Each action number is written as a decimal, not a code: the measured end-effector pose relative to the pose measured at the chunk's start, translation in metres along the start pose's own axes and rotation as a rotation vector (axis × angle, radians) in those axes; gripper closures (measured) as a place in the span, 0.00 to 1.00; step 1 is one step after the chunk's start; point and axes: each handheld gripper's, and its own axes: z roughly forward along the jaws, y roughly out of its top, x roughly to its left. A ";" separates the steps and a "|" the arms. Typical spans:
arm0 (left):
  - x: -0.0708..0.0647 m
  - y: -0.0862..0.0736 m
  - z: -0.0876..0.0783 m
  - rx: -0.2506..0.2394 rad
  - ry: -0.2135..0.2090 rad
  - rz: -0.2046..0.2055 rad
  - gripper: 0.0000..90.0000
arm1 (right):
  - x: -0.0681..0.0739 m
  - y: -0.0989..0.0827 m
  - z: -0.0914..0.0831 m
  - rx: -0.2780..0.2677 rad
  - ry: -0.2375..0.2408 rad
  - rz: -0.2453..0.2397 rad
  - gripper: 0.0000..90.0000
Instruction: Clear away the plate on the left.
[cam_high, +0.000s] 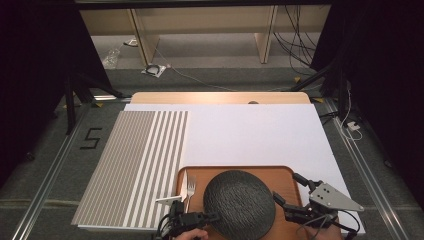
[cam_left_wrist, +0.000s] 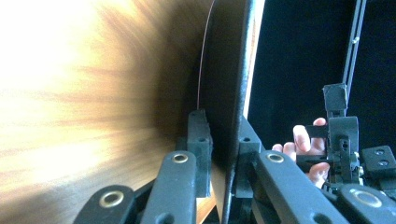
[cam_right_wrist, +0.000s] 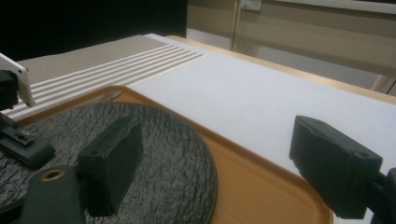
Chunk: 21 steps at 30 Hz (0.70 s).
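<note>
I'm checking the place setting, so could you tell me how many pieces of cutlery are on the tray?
2: a knife and a fork lie side by side at the wooden tray's left edge, beside the dark plate. More may be hidden under it.

Left gripper (cam_high: 212, 218) low at the near edge, jaws aimed rightward toward the other tool, drawn close together and pinching a thin dark rim; hand (cam_high: 189, 235) wrapped on the body behind. Right gripper (cam_high: 289, 188) opposite, angled up-left toward the left tool, jaws spread wide with nothing between the pads (cam_right_wrist: 112, 161). Fingers (cam_left_wrist: 303, 140) curled round the right handle.
</note>
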 end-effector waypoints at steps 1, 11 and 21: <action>-0.001 0.000 0.000 0.001 0.000 -0.003 0.90 | 0.000 0.000 0.000 0.000 0.000 0.000 0.20; 0.000 -0.001 0.001 0.021 -0.006 -0.009 0.90 | 0.000 0.000 -0.001 0.002 0.000 0.001 0.20; 0.000 0.001 -0.003 0.028 0.025 0.007 0.84 | 0.000 0.000 -0.001 0.003 -0.002 0.000 0.21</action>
